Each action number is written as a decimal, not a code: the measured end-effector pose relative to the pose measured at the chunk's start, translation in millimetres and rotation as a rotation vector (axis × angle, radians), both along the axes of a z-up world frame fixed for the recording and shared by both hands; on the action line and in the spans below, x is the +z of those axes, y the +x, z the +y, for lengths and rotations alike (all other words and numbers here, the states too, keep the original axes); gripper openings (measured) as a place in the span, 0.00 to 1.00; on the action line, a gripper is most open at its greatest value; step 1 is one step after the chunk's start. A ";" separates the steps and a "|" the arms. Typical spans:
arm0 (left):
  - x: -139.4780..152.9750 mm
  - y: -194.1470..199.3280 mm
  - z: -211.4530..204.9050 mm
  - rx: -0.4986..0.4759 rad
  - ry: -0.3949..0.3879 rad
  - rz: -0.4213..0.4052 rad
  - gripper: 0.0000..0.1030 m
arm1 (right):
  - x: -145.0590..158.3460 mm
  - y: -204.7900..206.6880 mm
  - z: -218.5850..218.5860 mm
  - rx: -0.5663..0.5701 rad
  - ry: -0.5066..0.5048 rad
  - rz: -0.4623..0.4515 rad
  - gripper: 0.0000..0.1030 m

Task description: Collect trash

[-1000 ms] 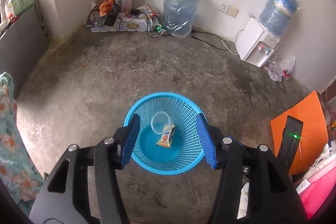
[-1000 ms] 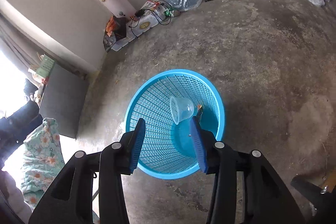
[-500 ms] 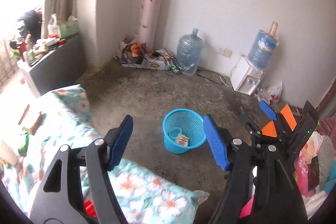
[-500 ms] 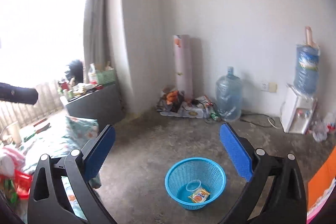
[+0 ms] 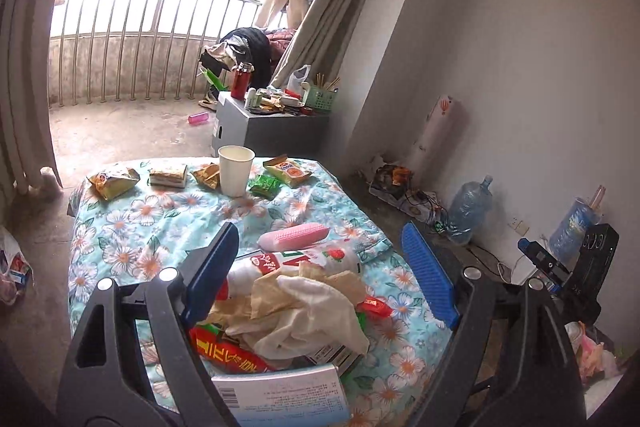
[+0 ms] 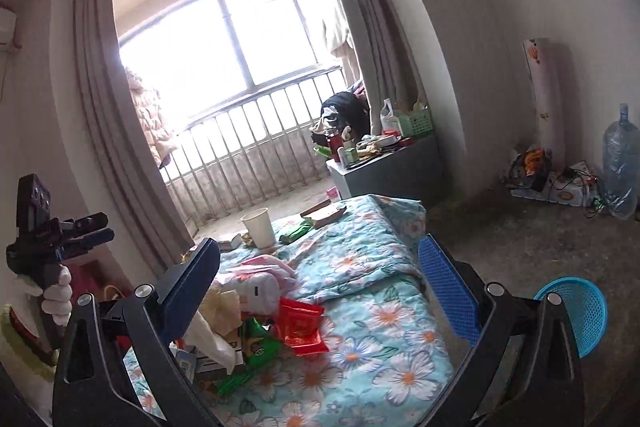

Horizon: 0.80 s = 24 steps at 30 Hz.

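Trash lies on a floral blanket (image 5: 168, 223): a pile of crumpled tissue (image 5: 304, 315), a red wrapper (image 5: 228, 351), a pink corn-shaped item (image 5: 294, 235), a white paper cup (image 5: 235, 171) and several snack packets (image 5: 114, 181). My left gripper (image 5: 324, 279) is open and empty above the near pile. My right gripper (image 6: 324, 291) is open and empty over the blanket (image 6: 360, 259), near a red packet (image 6: 300, 325) and green wrappers (image 6: 256, 347). The blue basket (image 6: 584, 311) stands on the floor at the right. The cup (image 6: 259, 227) is farther back.
A grey cabinet (image 5: 260, 131) with clutter stands by the balcony railing (image 5: 152, 39). Water jugs (image 5: 468, 211) and cables lie along the right wall. My left gripper also shows at the left of the right wrist view (image 6: 64, 231), held by a gloved hand.
Both grippers have swung away from the blue basket toward the bed with the trash. Both stay open and empty.
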<state>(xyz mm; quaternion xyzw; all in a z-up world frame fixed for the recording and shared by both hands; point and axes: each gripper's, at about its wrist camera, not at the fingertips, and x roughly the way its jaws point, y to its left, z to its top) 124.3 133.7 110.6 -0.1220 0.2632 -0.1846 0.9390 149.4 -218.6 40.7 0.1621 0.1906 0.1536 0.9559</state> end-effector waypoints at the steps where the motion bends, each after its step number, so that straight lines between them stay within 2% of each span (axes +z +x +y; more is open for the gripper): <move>1: -10.7 -6.2 0.7 0.010 -0.003 0.007 0.77 | -3.4 2.2 11.2 0.037 0.006 0.018 0.88; 5: -50.3 -18.7 12.9 0.050 -0.008 0.036 0.77 | -19.9 18.6 62.0 0.179 -0.001 0.125 0.77; 10: -81.3 -33.2 20.6 0.086 0.050 0.036 0.77 | -35.5 33.1 129.6 0.312 -0.115 0.196 0.64; 13: -94.5 -35.2 23.7 0.098 0.067 0.035 0.77 | -41.4 45.0 159.1 0.340 -0.199 0.217 0.57; 17: -109.5 -33.9 32.4 0.101 0.026 0.055 0.77 | -53.1 57.1 183.8 0.344 -0.297 0.247 0.48; 20: -118.7 -30.9 38.5 0.103 0.010 0.075 0.77 | -59.7 62.7 194.1 0.343 -0.342 0.270 0.29; 22: -123.1 -30.4 42.1 0.104 0.002 0.080 0.77 | -60.6 64.3 194.4 0.357 -0.326 0.280 0.09; 24: -124.4 -29.8 44.0 0.104 -0.002 0.078 0.77 | -58.4 63.0 193.6 0.356 -0.314 0.272 0.06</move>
